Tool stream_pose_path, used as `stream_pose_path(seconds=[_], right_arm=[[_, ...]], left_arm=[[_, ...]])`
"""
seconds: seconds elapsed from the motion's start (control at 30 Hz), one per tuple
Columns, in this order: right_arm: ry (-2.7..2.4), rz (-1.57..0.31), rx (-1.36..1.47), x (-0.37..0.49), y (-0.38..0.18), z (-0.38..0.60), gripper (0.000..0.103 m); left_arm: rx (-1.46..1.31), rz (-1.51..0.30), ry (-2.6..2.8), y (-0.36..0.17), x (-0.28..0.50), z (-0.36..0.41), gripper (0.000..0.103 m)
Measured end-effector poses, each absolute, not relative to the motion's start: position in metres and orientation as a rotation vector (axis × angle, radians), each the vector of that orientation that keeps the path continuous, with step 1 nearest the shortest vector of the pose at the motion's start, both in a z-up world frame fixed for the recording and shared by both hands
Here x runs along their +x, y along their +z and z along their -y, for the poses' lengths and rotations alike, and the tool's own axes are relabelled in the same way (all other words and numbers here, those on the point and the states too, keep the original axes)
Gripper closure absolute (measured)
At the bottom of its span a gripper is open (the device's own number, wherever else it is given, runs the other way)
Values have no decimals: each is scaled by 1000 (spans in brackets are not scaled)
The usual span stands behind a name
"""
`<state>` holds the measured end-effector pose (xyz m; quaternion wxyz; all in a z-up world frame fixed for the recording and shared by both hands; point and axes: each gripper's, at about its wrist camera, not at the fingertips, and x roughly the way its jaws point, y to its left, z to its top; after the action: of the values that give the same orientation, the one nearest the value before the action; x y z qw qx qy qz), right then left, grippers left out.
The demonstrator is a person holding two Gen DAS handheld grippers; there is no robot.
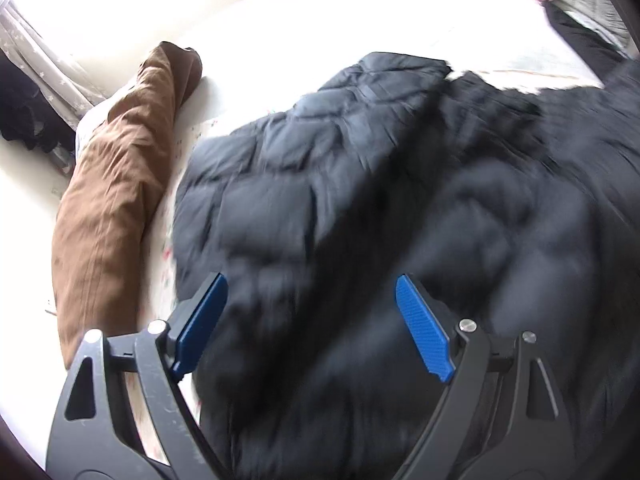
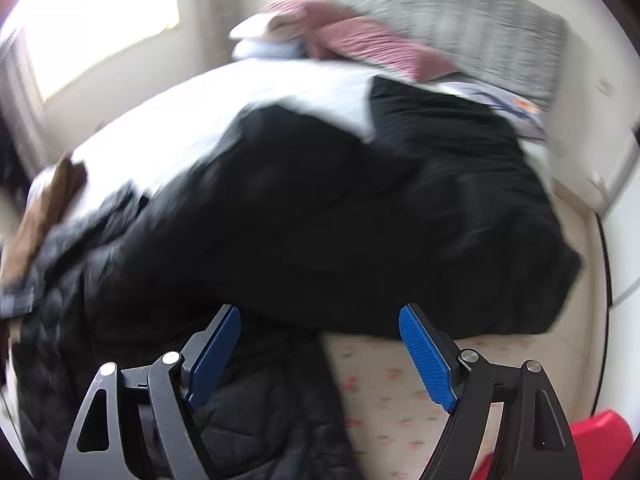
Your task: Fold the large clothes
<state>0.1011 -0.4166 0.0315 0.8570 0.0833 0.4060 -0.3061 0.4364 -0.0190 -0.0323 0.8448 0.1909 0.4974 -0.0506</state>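
Black hand-held gripper (image 1: 312,284), blue ribbed pads (image 1: 424,328), silver pins

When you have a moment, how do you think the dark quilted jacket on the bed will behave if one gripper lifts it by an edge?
The quilted jacket looks puffy and creased, so it would probably sag and drape rather than hold shape. Its padding suggests it is bulky but fairly light. The smooth shell may slip between the pads, so a deep pinch seems wiser.

Bed (image 2: 400,392): floral sheet, bare under the right tongs.
On it: dark quilted jacket (image 1: 360,200) ahead of both tongs; brown garment (image 1: 116,184) far left; pink pillow (image 2: 360,40) beyond.
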Motion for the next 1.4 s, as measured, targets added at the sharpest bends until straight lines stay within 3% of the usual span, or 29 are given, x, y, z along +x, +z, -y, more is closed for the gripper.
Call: stream_pose_path(seconds=[0.17,0.27,0.3,0.33,0.4,0.53,0.77,0.87,0.9,0.93,0.97,1.0,1.03,1.13,1.2,1.4], right_arm=[[-588,-903,127,127,2,398,20],[-572,-911,121,132,-4,393,20],[-569,-915,121,133,-6,390,20],[-566,-922,122,135,-8,390,20],[-565,-938,121,138,-11,390,20],[-574,-962,106,143,-14,388,20],[-564,-962,76,155,-3,368,20],[-538,-957,61,162,2,354,20],[-531,-957,58,161,4,352,20],[-522,-959,53,162,5,348,20],[-515,-963,47,164,5,344,20],[-509,-967,43,165,6,341,20],[-501,-972,38,166,6,338,20],[-487,-992,22,168,6,331,20],[-486,-999,3,169,9,330,20],[-485,-995,-17,175,25,331,20]], left_arm=[[400,-1022,-82,-53,485,41,18],[426,-1016,-71,-64,502,51,30],[432,-1012,-71,-65,506,53,45],[437,-1005,-76,-65,511,54,72],[438,-989,-72,-58,516,54,90],[359,-841,-56,0,504,32,93],[152,-636,87,106,452,-100,93],[53,-647,147,108,433,-167,87],[14,-667,178,101,425,-194,75],[-29,-690,226,91,417,-222,57],[-65,-715,275,78,410,-247,47],[-92,-750,317,62,405,-265,30],[-128,-820,364,39,400,-289,23],[-227,-1025,378,-23,390,-328,22],[-321,-1052,346,-44,378,-340,21],[-198,-1051,343,-25,366,-318,21]])
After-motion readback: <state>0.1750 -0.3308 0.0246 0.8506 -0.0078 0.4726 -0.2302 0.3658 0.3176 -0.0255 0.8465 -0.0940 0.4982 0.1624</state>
